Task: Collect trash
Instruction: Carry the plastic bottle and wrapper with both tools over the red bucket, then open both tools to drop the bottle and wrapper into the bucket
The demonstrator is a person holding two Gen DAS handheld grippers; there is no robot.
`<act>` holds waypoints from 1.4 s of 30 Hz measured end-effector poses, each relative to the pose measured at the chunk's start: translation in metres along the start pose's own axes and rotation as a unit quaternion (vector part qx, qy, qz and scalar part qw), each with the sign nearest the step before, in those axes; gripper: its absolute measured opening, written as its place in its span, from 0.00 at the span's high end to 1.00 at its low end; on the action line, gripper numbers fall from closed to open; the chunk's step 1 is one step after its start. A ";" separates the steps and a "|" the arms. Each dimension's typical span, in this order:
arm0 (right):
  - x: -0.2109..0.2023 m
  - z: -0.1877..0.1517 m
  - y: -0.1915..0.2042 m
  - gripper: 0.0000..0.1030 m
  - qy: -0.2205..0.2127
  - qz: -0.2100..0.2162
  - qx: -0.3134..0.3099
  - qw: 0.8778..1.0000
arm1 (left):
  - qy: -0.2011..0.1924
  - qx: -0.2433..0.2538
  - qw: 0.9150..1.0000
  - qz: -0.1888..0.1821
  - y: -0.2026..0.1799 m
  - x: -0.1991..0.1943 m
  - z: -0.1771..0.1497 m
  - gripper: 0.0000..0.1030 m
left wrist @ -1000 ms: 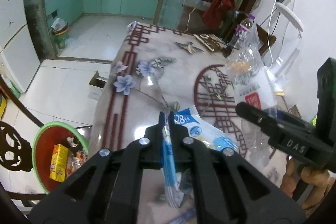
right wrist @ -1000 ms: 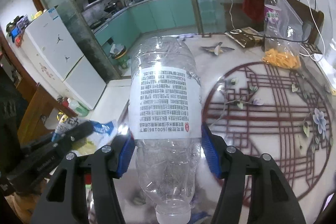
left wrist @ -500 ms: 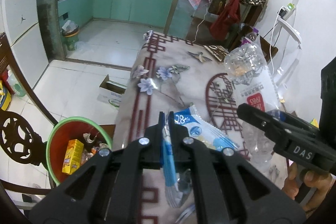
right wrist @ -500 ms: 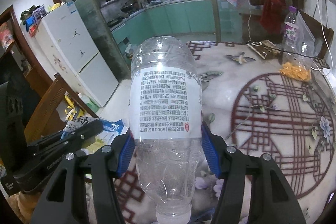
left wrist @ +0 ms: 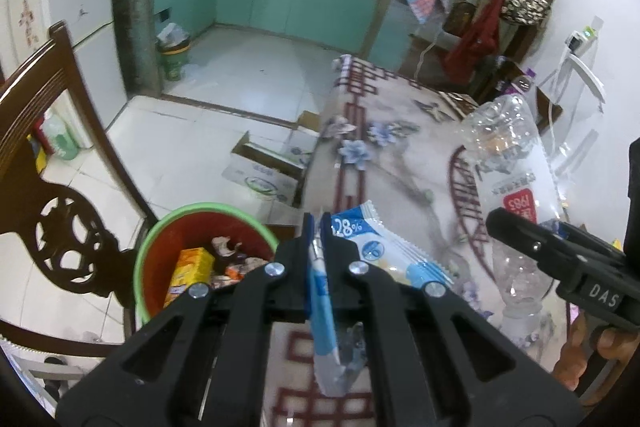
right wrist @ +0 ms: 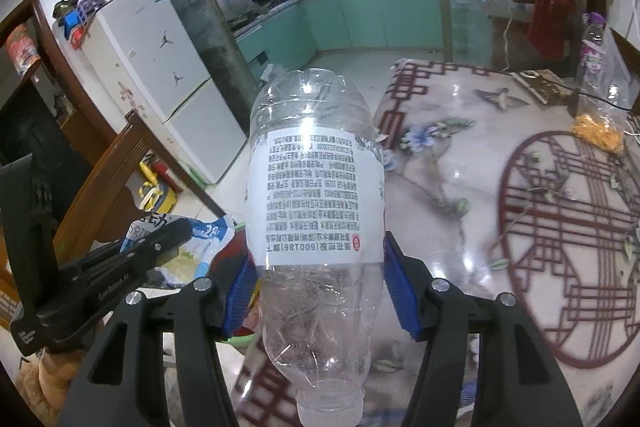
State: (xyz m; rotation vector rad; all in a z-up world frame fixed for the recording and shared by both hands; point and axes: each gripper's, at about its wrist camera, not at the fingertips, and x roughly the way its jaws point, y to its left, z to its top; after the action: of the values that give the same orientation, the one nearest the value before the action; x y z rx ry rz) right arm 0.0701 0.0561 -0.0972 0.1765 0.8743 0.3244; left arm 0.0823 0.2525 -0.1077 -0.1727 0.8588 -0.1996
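While the left gripper (left wrist: 318, 227) is clamped shut on a blue-and-white wrapper (left wrist: 384, 251), the right gripper (right wrist: 320, 291) is closed on a clear plastic bottle (right wrist: 316, 211), its blue pads (right wrist: 402, 295) pressing the body just below the label. The wrapper hangs from the closed jaws above the near edge of the table (left wrist: 400, 155), just right of the waste bin (left wrist: 160, 251) on the floor. The bottle is held upside down, neck toward the camera, and appears empty.

Containers: the bin is red inside with a green rim and holds a yellow-orange carton (left wrist: 188, 271) plus crumpled scraps. An open cardboard box (left wrist: 268, 167) sits on the floor beside the table; its contents cannot be made out. A second, green bin (left wrist: 174, 57) with a liner stands by the kitchen pillar. On the far side of the table, a clear bag (right wrist: 600, 115) contains orange-yellow pieces.

Writing: the wrapper shows "28%". The bottle label carries dense Chinese print, inverted, with "(600186)" legible in the right wrist view; the left wrist view shows a red patch with inverted numerals. "DAS" is printed on the right gripper body.

Surface and room: the tabletop is glossy, pale, patterned with blue flowers and dark red lattice. A carved dark wooden chair (left wrist: 52, 195) stands left of the bin. A white refrigerator (right wrist: 160, 67), teal kitchen cabinets (left wrist: 288, 3) and white floor tiles lie beyond.
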 end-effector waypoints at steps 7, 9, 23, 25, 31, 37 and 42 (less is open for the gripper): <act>0.034 -0.002 0.035 0.45 0.032 0.020 -0.021 0.999 | 0.007 -0.027 0.999 0.031 0.048 -0.001 -0.004 0.97; 0.044 -0.005 0.043 0.45 0.044 0.026 -0.026 0.998 | 0.011 -0.036 0.998 0.041 0.063 0.000 -0.007 0.98; 0.113 -0.011 0.082 0.45 0.126 0.050 -0.048 0.990 | 0.039 -0.074 0.993 0.078 0.125 0.023 -0.007 0.97; 0.122 -0.012 0.085 0.45 0.135 0.050 -0.049 0.988 | 0.043 -0.076 0.993 0.080 0.130 0.029 -0.005 0.97; 0.142 -0.012 0.086 0.45 0.158 0.049 -0.047 0.985 | 0.057 -0.080 0.992 0.083 0.143 0.047 -0.002 0.97; 0.159 -0.011 0.086 0.45 0.175 0.043 -0.055 0.982 | 0.068 -0.082 0.991 0.083 0.148 0.063 0.002 0.97; 0.169 -0.011 0.087 0.45 0.185 0.045 -0.057 0.980 | 0.078 -0.081 0.990 0.086 0.152 0.074 0.004 0.97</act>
State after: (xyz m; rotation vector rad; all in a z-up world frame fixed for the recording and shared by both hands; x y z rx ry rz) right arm 0.1444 0.1973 -0.2015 0.0475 1.2139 0.5006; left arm 0.1481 0.3821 -0.1943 -0.2357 1.0407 0.0189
